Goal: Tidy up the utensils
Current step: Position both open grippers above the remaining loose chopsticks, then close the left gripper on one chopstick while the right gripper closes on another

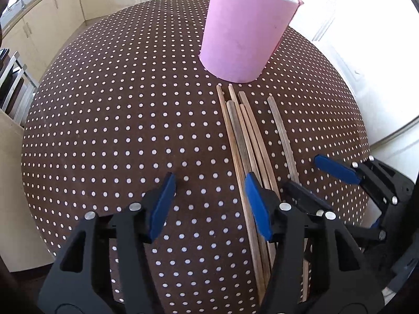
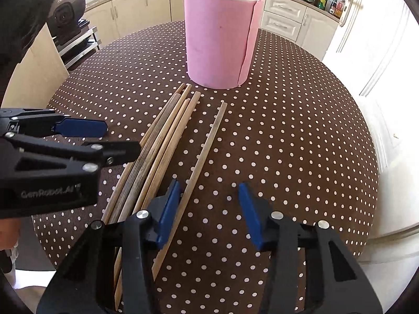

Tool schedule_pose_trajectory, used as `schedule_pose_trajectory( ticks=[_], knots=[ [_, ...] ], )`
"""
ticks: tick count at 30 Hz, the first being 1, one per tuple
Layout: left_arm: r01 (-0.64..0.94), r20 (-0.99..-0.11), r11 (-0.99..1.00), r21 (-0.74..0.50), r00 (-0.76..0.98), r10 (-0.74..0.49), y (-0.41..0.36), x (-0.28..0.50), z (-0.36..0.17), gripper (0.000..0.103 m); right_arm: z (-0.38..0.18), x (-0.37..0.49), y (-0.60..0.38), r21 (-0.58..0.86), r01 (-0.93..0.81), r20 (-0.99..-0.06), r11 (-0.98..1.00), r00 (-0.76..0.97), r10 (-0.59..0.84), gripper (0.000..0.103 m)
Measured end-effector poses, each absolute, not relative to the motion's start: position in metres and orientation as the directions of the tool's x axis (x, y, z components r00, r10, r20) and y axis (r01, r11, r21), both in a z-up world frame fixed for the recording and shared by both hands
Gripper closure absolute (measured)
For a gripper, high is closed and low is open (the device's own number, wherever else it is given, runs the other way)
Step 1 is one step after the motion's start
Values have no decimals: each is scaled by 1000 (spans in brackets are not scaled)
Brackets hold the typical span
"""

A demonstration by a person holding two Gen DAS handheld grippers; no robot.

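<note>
A round bench covered in brown cloth with white dots carries a pink cylindrical holder, standing upright at twelve o'clock in both wrist views, with several wooden sticks rising from its open top. Loose wooden chopsticks lie flat on the cloth just short of the holder's base: a bundle of about five touching one another, and a single chopstick lying apart at their three o'clock side. The left hand-held gripper has its blue pads apart; its right pad sits over the bundle, the left pad over bare cloth, and nothing is clamped. The right hand-held gripper also stands apart, its left pad just beside the single chopstick, which passes between the pads unclamped. Cream kitchen cabinets stand beyond the bench.
</note>
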State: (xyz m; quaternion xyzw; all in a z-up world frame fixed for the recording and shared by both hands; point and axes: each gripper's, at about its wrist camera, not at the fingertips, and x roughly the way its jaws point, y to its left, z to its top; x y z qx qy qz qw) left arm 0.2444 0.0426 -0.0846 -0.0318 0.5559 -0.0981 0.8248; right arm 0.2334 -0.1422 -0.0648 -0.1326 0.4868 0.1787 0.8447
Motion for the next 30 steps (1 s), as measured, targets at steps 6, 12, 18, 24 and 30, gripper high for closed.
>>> schedule_pose_trajectory(
  ticks=[6, 12, 18, 24, 30],
  knots=[
    [99, -930, 985, -142, 328, -167, 32, 261, -87, 47, -64, 232, -147, -46, -434, -868, 900, 463, 179, 59],
    [56, -962, 988, -141, 230, -150, 26, 289, -88, 47, -64, 232, -147, -53, -435, -866, 899, 468, 175, 59],
    [63, -977, 989, -137, 157, -146, 17, 314, -86, 67, -65, 230, -145, -56, -429, -863, 902, 474, 172, 59],
    [112, -984, 989, -93, 138, -108, 0, 318, -85, 74, -65, 228, -143, -62, -429, -863, 901, 476, 167, 59],
    [226, -993, 974, -11, 111, -37, -30, 305, -95, 82, -66, 232, -144, -57, -440, -871, 896, 460, 171, 59]
  ],
)
